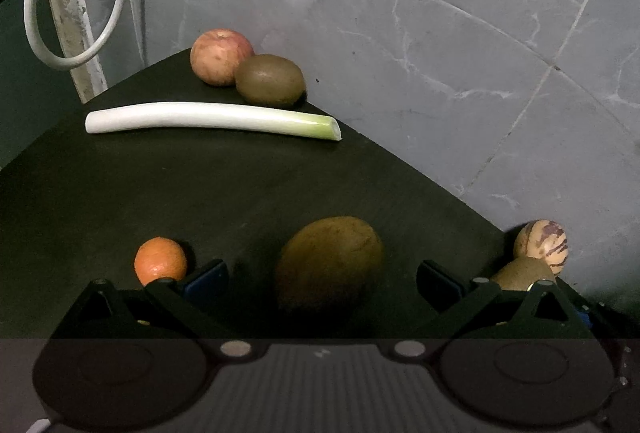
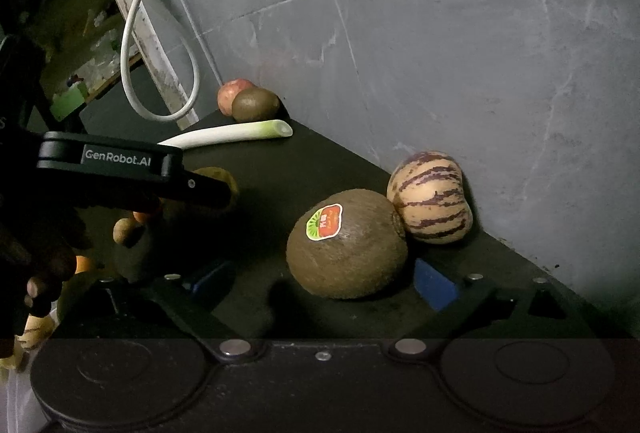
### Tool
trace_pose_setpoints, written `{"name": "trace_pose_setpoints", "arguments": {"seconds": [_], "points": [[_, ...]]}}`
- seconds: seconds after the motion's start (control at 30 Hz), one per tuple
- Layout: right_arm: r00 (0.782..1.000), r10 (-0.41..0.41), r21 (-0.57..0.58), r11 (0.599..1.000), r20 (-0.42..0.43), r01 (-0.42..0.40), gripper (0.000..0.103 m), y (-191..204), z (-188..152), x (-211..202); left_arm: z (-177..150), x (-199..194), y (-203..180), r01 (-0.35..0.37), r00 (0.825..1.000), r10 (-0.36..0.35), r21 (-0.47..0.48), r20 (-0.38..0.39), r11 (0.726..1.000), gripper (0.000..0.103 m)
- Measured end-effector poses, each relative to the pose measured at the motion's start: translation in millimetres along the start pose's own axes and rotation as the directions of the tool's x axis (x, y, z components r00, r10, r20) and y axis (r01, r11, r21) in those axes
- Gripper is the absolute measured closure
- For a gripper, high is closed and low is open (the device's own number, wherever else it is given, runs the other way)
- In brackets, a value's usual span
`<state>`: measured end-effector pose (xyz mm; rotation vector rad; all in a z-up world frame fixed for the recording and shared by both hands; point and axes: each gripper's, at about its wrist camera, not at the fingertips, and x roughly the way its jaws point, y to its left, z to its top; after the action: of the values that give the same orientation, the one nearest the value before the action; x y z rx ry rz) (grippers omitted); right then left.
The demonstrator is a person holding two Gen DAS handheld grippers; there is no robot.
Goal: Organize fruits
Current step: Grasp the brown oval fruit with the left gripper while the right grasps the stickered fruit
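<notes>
Straddling a brown, matte, egg-shaped fruit (image 1: pixel 329 262) on the black table (image 1: pixel 200 185), my left gripper (image 1: pixel 322 279) has its jaws wide apart, touching nothing. My right gripper (image 2: pixel 325 283) is likewise spread around a fuzzy kiwi (image 2: pixel 348 245) bearing a red-and-green sticker; a cream, purple-striped melon (image 2: pixel 432 198) touches that kiwi. Farther off lie an orange (image 1: pixel 160 260), a pale leek (image 1: pixel 212 121), then an apple (image 1: pixel 220 56) against another kiwi (image 1: pixel 269 78) at the wall.
</notes>
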<state>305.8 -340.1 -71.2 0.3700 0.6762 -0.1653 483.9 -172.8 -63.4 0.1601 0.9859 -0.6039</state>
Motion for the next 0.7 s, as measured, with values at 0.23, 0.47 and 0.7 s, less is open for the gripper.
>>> {"name": "trace_pose_setpoints", "arguments": {"seconds": [0.23,0.47,0.7], "points": [[1.0,-0.001,0.027,1.0,0.008,0.001,0.009,0.6,0.8,1.5,0.1,0.6,5.4,0.016,1.0,-0.016,-0.016,-0.004,1.0,0.005],[0.999,-0.037,0.101,0.994,0.025,0.034,0.015,2.1,4.4,5.3,1.8,4.4,8.0,0.028,1.0,-0.028,-0.025,-0.009,0.999,0.013],[0.995,-0.097,0.136,0.986,0.037,0.091,0.026,3.1,5.5,7.2,1.9,9.7,7.3,0.041,0.999,-0.042,-0.029,-0.023,0.999,0.027]]}}
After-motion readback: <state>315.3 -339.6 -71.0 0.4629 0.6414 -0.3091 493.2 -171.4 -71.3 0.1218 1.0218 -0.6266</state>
